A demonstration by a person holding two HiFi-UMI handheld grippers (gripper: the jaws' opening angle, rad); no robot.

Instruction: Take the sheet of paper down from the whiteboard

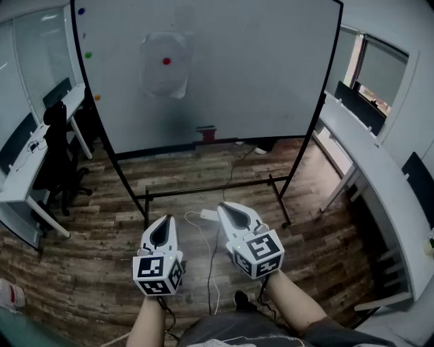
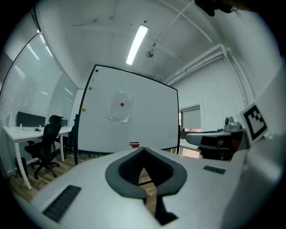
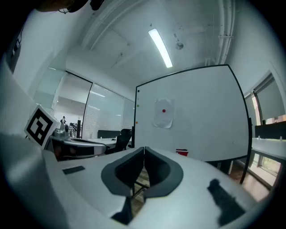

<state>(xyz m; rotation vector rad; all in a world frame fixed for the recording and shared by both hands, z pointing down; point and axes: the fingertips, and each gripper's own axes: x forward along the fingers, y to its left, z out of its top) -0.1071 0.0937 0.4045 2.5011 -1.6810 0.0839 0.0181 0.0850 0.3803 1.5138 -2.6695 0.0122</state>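
Head view: sheet of paper (image 1: 164, 66) hangs on the whiteboard (image 1: 271, 74), pinned by a red magnet (image 1: 167, 61). It is straight ahead of the left tongs (image 1: 165, 220) and well apart from them. From the right tongs (image 1: 226, 207) it is ahead and to the left.

Left gripper view: left tongs clenched tip to tip, nothing between the jaws. The paper shows above the tips, slightly left.

Right gripper view: right tongs likewise clenched and empty. The paper shows above the tips, slightly right.

Both tongs are side by side, near each other but apart, over the wood floor (image 1: 102, 257).

- Small red item (image 1: 206, 132): at the board's lower edge, ahead, between the two tongs' lines.
- Blue (image 1: 81, 11), green (image 1: 88, 55) and orange (image 1: 97, 97) magnets: along the board's edge, left of the left tongs.
- Office chair (image 1: 57, 149) and white counter (image 1: 24, 173): far left.
- White cable (image 1: 211, 268): on the floor between the tongs.
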